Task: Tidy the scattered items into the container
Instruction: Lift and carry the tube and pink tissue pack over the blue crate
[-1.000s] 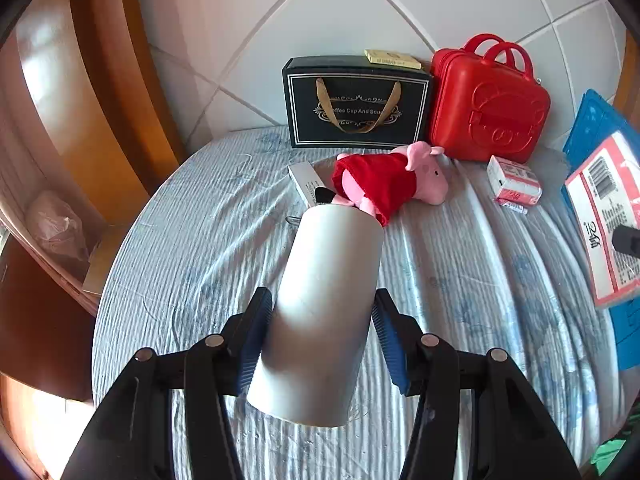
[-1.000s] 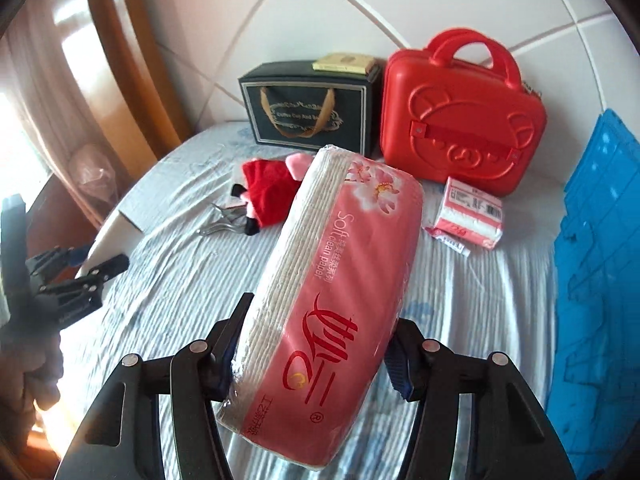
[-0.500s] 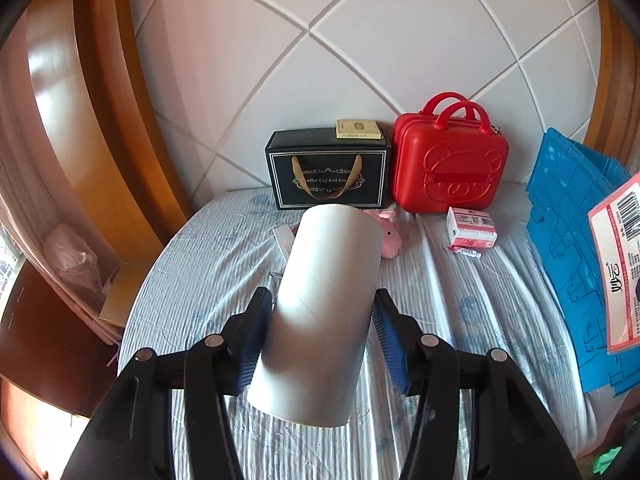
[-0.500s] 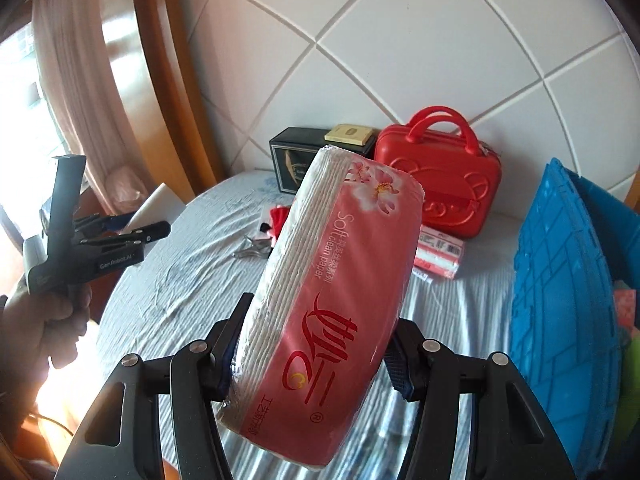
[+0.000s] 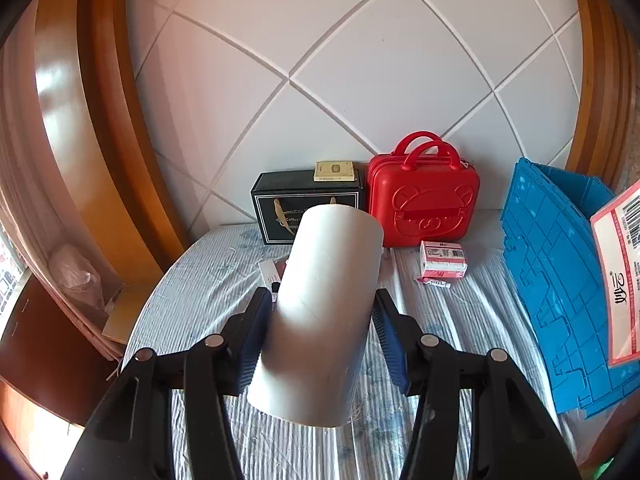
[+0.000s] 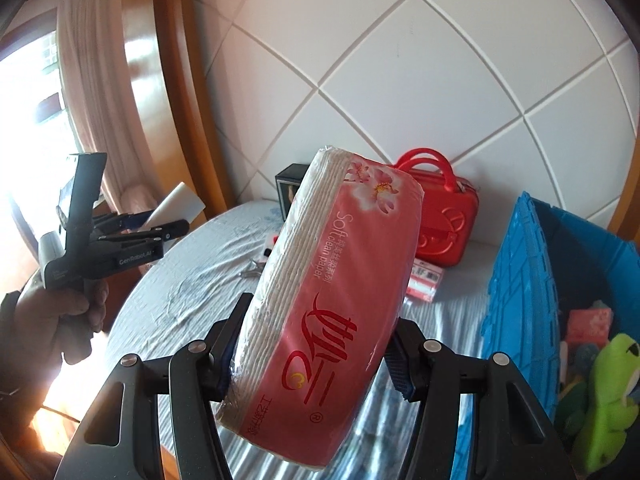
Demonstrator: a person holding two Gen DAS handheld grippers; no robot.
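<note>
My left gripper is shut on a white cylinder and holds it above the bed. It also shows in the right wrist view at the left. My right gripper is shut on a pink pack of tissue paper, lifted above the bed; the pack's end shows in the left wrist view. The blue crate stands at the right, holding a green plush frog and other items. It also shows in the left wrist view.
A red case and a black gift box with a small yellow box on it stand against the white quilted headboard. A small pink-and-white box lies on the striped bedsheet. Wooden frame at left.
Both grippers have risen and pulled back from the bed with their loads. The right one has swung toward the crate, whose inside now shows. The plush pig is now hidden behind the cylinder.
</note>
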